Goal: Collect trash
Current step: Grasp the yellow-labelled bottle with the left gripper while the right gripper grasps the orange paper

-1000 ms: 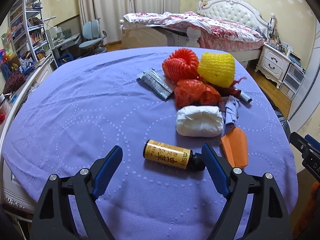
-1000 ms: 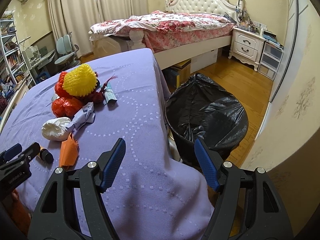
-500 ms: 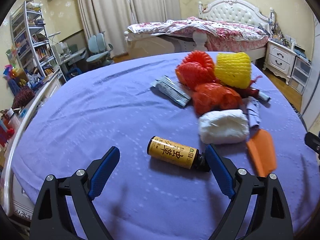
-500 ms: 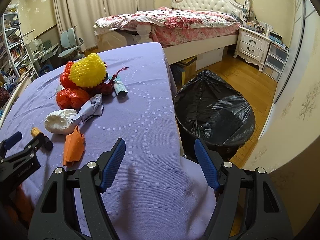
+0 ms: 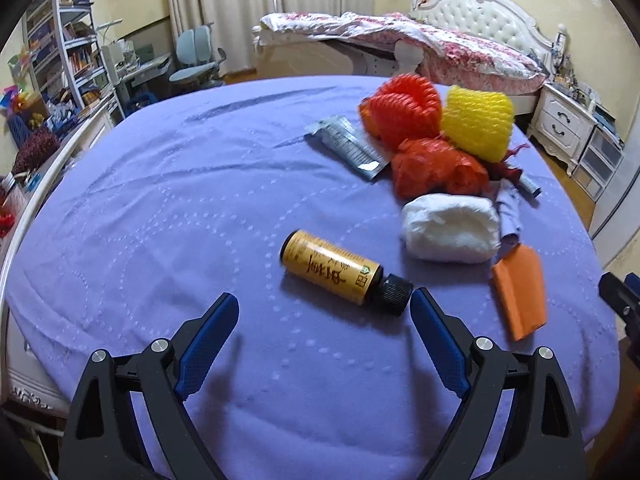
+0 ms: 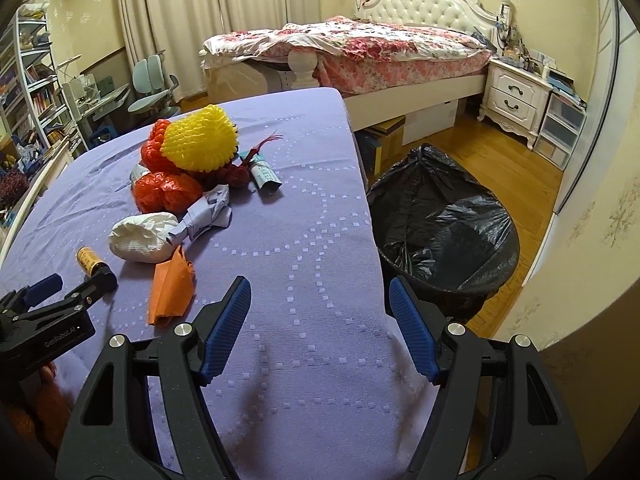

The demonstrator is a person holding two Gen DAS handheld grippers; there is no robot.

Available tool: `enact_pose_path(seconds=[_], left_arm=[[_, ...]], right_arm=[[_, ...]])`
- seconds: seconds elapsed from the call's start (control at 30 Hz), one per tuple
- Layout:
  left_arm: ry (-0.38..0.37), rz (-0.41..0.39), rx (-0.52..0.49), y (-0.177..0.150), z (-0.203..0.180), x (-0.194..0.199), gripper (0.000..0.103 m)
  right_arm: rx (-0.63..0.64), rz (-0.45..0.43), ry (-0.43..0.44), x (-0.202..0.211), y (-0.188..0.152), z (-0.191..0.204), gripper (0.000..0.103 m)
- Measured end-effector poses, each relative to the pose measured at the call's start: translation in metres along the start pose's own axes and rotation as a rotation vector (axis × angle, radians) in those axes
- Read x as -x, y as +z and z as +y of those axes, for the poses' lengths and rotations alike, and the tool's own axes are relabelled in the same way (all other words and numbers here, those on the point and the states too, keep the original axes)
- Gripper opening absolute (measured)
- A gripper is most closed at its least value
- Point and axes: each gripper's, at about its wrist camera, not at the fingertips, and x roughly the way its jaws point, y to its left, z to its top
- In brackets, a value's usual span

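The yellow bottle (image 5: 334, 266) lies on its side, black cap (image 5: 394, 294) pointing toward the lower right. The left gripper (image 5: 322, 310) has just spread its jaws wide, the cap just beside its right fingertip; the right gripper (image 6: 320, 294) is spread over bare cloth.

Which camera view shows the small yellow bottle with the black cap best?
The left wrist view: the yellow bottle lies whole, label readable. In the right wrist view, the left gripper hides its cap end.
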Motion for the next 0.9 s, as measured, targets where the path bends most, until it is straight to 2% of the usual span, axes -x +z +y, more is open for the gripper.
enact_pose_path(seconds=[0.17, 0.3, 0.43, 0.53, 0.6, 0.67, 0.73, 0.8, 0.87, 0.9], left_arm=[[-0.023, 0.048, 0.069, -0.004, 0.02, 0.0, 0.087], [-0.057, 0.019, 0.059, 0.005, 0.01, 0.009, 0.087], [-0.015, -0.03, 0.006, 0.016, -0.004, 0.004, 0.087], [0.011, -0.008, -0.001, 0.021, -0.003, -0.011, 0.085], [-0.025, 0.025, 0.006, 0.021, 0.003, -0.018, 0.066], [-0.046, 0.027, 0.009, 0.018, 0.008, -0.019, 0.061], [-0.04, 0.019, -0.012, 0.016, 0.01, -0.018, 0.052], [-0.045, 0.003, -0.03, 0.015, 0.011, -0.016, 0.036], [-0.06, -0.007, -0.043, 0.013, 0.013, -0.015, 0.028], [-0.071, -0.011, -0.046, 0.012, 0.016, -0.014, 0.028]], right_arm=[[0.004, -0.003, 0.013, 0.0, 0.0, 0.002, 0.07], [0.001, 0.001, 0.015, 0.0, -0.001, 0.002, 0.07], [0.0, 0.009, 0.011, -0.004, -0.001, 0.001, 0.071], [0.001, 0.012, 0.012, -0.005, -0.001, 0.002, 0.071], [0.006, 0.01, 0.015, -0.005, -0.001, 0.003, 0.071], [0.012, 0.009, 0.02, -0.006, -0.001, 0.006, 0.071], [0.018, 0.012, 0.025, -0.008, -0.001, 0.009, 0.071], [0.029, 0.017, 0.03, -0.009, -0.001, 0.014, 0.071], [0.041, 0.021, 0.034, -0.01, -0.001, 0.018, 0.071], [0.046, 0.02, 0.037, -0.009, -0.002, 0.02, 0.071]])
